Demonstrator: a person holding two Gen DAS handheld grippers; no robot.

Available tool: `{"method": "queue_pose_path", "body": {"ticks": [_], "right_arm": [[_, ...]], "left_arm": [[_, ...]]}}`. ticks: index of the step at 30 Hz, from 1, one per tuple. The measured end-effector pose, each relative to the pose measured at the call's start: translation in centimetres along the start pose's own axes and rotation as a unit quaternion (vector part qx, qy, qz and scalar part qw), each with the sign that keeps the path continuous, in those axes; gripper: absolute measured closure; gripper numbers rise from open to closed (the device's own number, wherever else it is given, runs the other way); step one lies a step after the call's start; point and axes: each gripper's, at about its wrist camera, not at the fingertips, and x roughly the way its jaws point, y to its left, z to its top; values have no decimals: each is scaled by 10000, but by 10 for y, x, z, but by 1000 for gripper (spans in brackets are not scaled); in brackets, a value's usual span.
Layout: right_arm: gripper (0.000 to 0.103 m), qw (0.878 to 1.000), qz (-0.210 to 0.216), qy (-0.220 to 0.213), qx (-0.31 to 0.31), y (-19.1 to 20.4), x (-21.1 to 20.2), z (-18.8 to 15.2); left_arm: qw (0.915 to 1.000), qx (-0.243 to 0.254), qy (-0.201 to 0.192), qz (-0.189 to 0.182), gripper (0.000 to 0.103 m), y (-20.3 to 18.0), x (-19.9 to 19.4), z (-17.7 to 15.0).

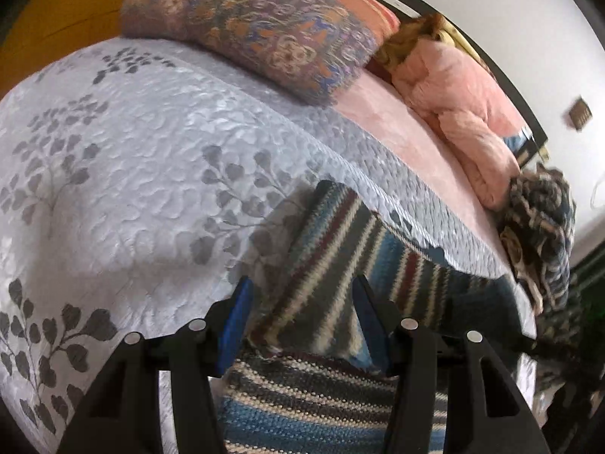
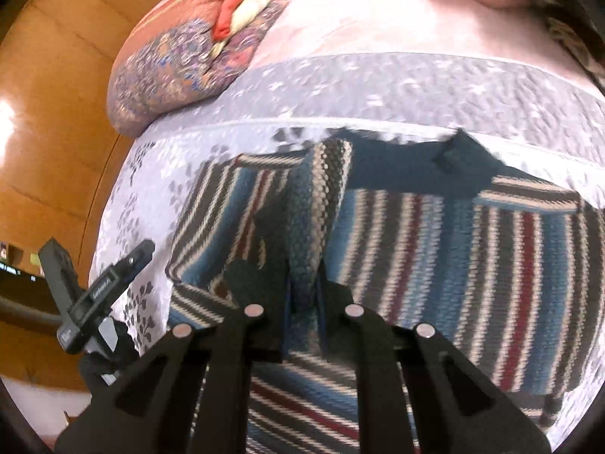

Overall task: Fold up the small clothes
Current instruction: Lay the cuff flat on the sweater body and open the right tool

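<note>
On the far left, the quilt point(image 1: 113, 174) is covering the bed, with a pillow point(image 1: 249, 26) lying at its far edge. Moving right, the left gripper point(image 1: 302, 302) is standing with its jaws apart; the striped sweater point(image 1: 329, 257) is running up between them, but whether the pads are touching it cannot be told. The knit is rising from below the gripper and stretching away to the right along the bed, so its long axis is lying across the view. Further right, a pink blanket point(image 1: 465, 113) and a dark patterned heap point(image 1: 540, 234) are sitting at the bed's edge.

In the right wrist view, the left gripper point(image 2: 109, 287) is showing at the far left, just off the sweater's left end. The right gripper point(image 2: 302, 295) is pinching a raised ridge of the sweater point(image 2: 472, 242), jaws nearly together on the fold. Most of the garment is spreading flat to the right of that pinch, its dark collar edge lying at the far side.

The right gripper appears nearer the cloth's middle, so it is probably carrying the fold, likely over toward the right.
</note>
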Motion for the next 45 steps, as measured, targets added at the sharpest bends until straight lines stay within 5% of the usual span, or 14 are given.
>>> {"method": "queue_pose_path", "body": {"ticks": [12, 20, 22, 26, 30, 37, 43, 45], "right_arm": [[91, 9971, -211, 335, 645, -60, 47, -13], [83, 9978, -459, 211, 419, -50, 30, -13], [77, 9981, -584, 56, 174, -37, 17, -11], [34, 9965, -719, -47, -433, -5, 4, -11], [33, 9889, -899, 119, -1180, 28, 18, -17], [34, 9753, -1415, 488, -1625, 39, 59, -20], [66, 9693, -1808, 520, -1582, 26, 74, -21], [88, 9707, -1815, 462, -1504, 21, 70, -19]], "left_arm": [[9971, 618, 442, 42, 48, -23, 38, -20], [9980, 457, 436, -99, 48, -19, 34, -16], [9985, 394, 340, -186, 48, -19, 25, -12], [9976, 544, 219, -369, 48, -31, 11, -11], [9957, 762, 403, -352, 47, -41, 22, -16], [9941, 750, 744, -261, 47, -35, 43, -24], [9933, 860, 750, -199, 44, -38, 47, -27], [9930, 892, 750, -180, 44, -38, 48, -28]]}}
